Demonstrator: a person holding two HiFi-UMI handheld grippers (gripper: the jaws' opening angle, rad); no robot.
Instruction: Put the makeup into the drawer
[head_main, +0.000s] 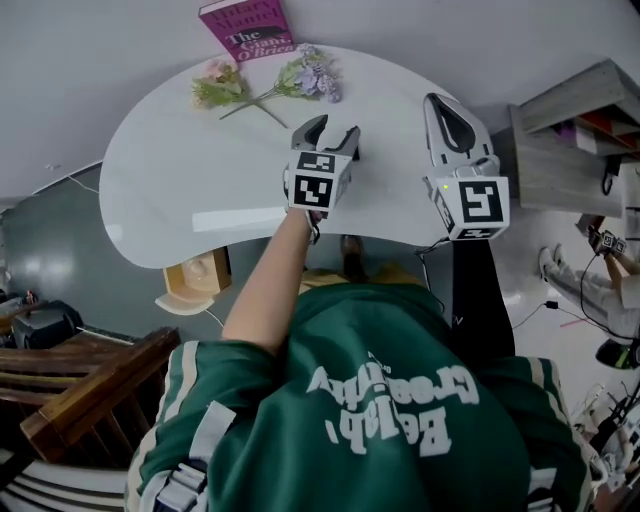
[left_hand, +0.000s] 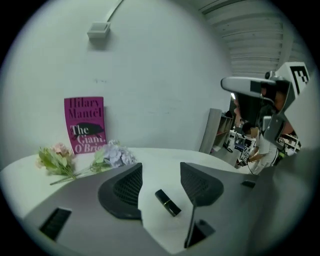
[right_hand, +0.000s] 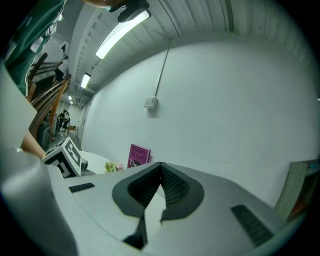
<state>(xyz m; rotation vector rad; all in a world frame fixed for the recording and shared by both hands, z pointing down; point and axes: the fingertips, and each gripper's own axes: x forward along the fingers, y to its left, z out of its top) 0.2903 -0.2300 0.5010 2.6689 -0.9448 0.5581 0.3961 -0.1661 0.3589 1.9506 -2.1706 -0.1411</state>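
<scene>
head: steeply down onto table (head_main: 180, 190) | gripper views: along table toward wall (left_hand: 160, 75) | all share book (left_hand: 84, 125)

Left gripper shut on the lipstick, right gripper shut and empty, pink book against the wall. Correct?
Not quite. The left gripper is open: the left gripper view shows its jaws apart and the lipstick lying on the table between them, touching neither. The right gripper is shut and empty, and the pink book does stand against the wall.

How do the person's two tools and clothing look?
Both the left tool and right tool are light grey with dark ribbed pads. Each carries a cube with black-and-white square markers. The person wears a green jacket with white stripes and lettering.
</scene>
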